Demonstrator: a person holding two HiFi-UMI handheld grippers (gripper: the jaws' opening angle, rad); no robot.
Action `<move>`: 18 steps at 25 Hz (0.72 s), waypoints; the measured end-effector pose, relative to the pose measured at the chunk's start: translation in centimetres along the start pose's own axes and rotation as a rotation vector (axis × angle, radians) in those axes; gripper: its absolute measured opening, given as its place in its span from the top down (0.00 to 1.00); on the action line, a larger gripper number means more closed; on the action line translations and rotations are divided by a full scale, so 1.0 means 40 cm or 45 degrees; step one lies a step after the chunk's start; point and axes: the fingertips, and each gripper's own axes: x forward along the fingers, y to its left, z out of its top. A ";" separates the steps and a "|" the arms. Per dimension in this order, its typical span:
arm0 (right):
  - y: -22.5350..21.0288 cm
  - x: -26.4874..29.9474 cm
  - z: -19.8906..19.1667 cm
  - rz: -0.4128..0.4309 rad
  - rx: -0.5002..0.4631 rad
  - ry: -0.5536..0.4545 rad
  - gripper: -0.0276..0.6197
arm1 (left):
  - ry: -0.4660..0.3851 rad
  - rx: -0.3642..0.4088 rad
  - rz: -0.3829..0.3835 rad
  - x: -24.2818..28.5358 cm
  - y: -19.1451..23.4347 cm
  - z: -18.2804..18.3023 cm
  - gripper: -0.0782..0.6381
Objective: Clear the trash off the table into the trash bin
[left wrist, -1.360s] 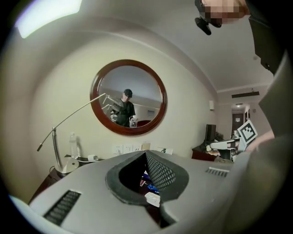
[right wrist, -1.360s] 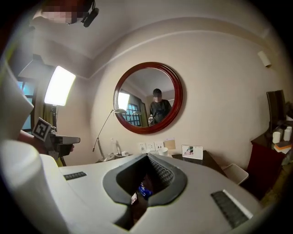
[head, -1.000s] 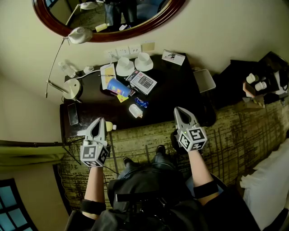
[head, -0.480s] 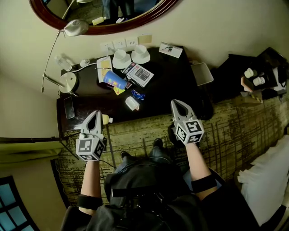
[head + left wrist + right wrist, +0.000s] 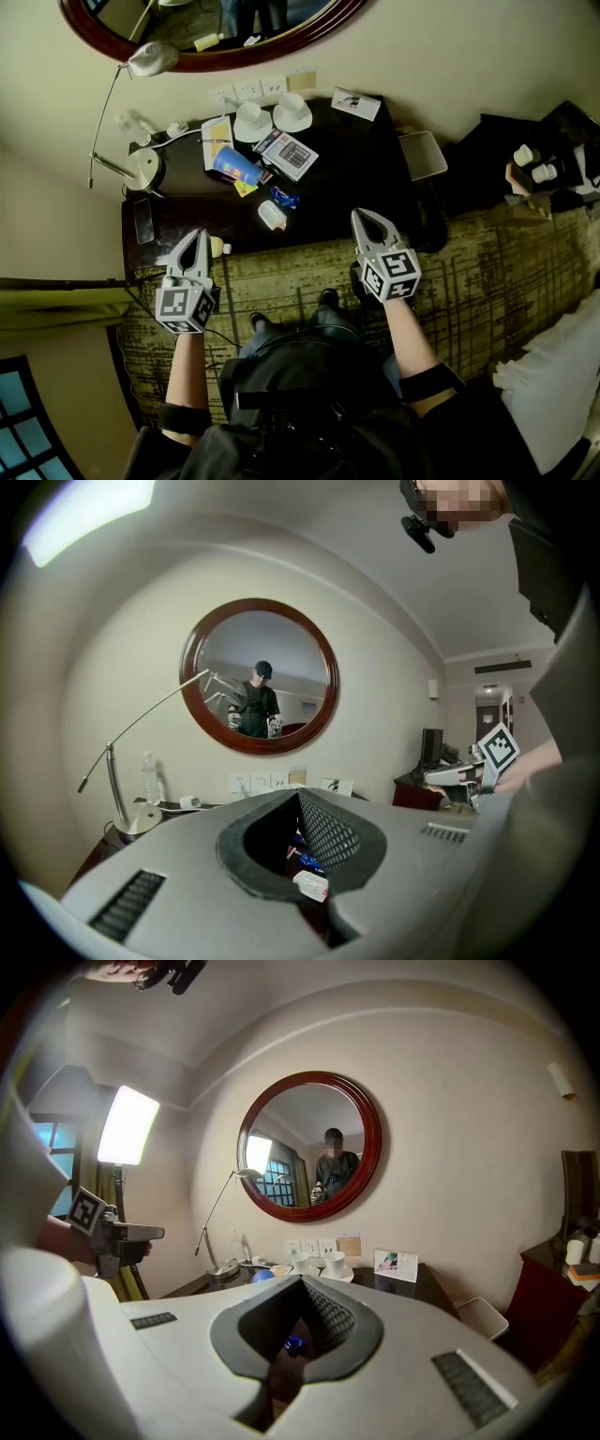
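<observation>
1. While I hold both grippers low in front of the dark table [image 5: 366, 178], the left gripper [image 5: 195, 240] has its jaws pressed together with nothing between them. Its tips reach over the front edge near the left corner.
2. My right gripper [image 5: 367, 221] is closed and empty too, its tips over the front edge toward the right corner.
3. On the left half, a blue cup [image 5: 237, 166] lies on its side with a yellow scrap [image 5: 246, 187] just beside it.
4. Nearer the front edge lie a blue wrapper [image 5: 283, 198] and a white crumpled packet [image 5: 272, 216], close together.
5. At the front edge, a small pale item [image 5: 219, 247] sits just beside my left gripper; I cannot tell what it is.
6. My target, the white trash bin [image 5: 419, 155], stands on the floor just beside the table's right edge.
7. Along the back edge stand two white cups on saucers [image 5: 251, 120].
</observation>
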 end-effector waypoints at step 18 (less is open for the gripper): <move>0.239 0.196 -0.115 0.196 -0.021 0.180 0.95 | 0.613 0.629 -0.380 -0.004 0.102 -0.290 0.46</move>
